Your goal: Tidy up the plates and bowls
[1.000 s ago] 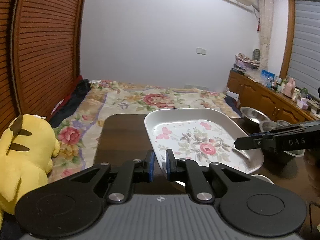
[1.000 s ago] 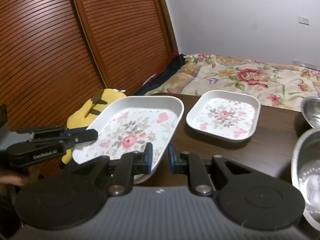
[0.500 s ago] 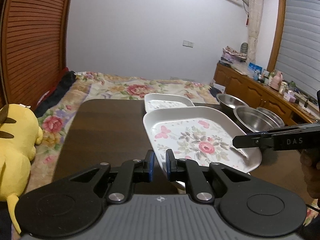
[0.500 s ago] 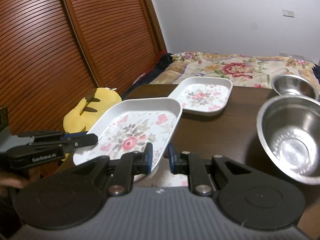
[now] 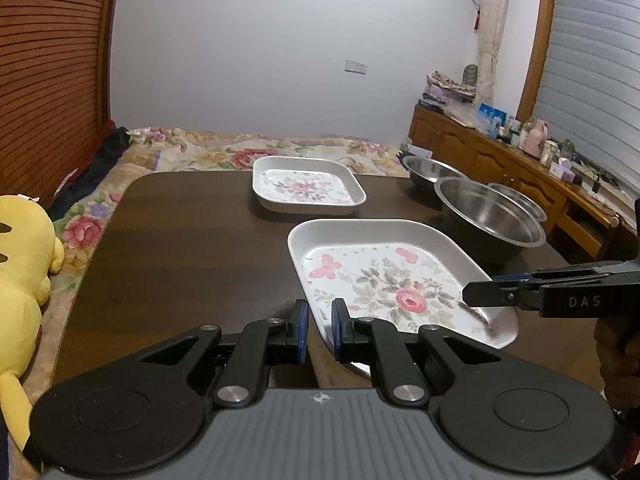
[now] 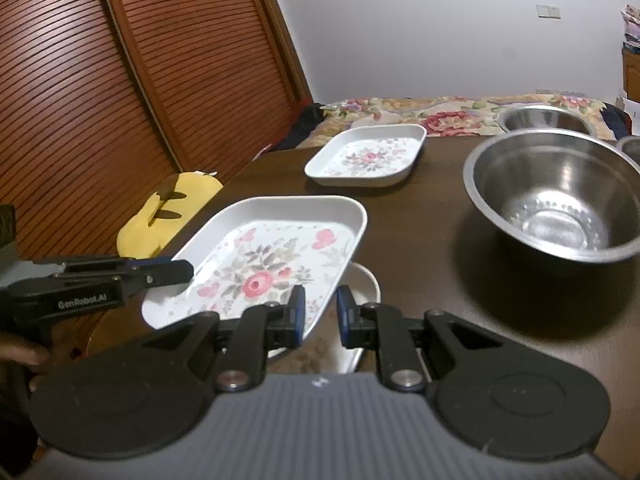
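The near rim of a floral tray (image 5: 384,280) is pinched between the closed blue-padded fingers of the left gripper (image 5: 319,330), and its opposite rim is clamped the same way by the right gripper (image 6: 319,318). The tray is held by both, raised above the near part of a dark wooden table (image 5: 180,248); whether any part of it touches the table cannot be told.

In the left wrist view the right gripper (image 5: 480,294) is seen from the side, its fingers closed on the tray's right edge, with part of a hand (image 5: 616,344) behind it. In the right wrist view the left gripper (image 6: 176,272) is seen closed on the tray's left edge. Only the right wrist view shows a white dish (image 6: 362,286) under the raised tray; it is mostly covered, so its shape is hard to make out.

Beyond the held tray, a second, smaller floral tray (image 5: 308,190) rests on the far part of the table. To the right, a large steel bowl (image 6: 556,196) stands on the table, with another steel bowl (image 6: 544,118) behind it. A third bowl (image 5: 520,200) is shown partly hidden behind the large one in the left wrist view and cut off at the frame edge in the other.

A yellow plush toy (image 5: 20,280) lies left of the table, and a floral bedspread (image 5: 240,152) is seen beyond it.
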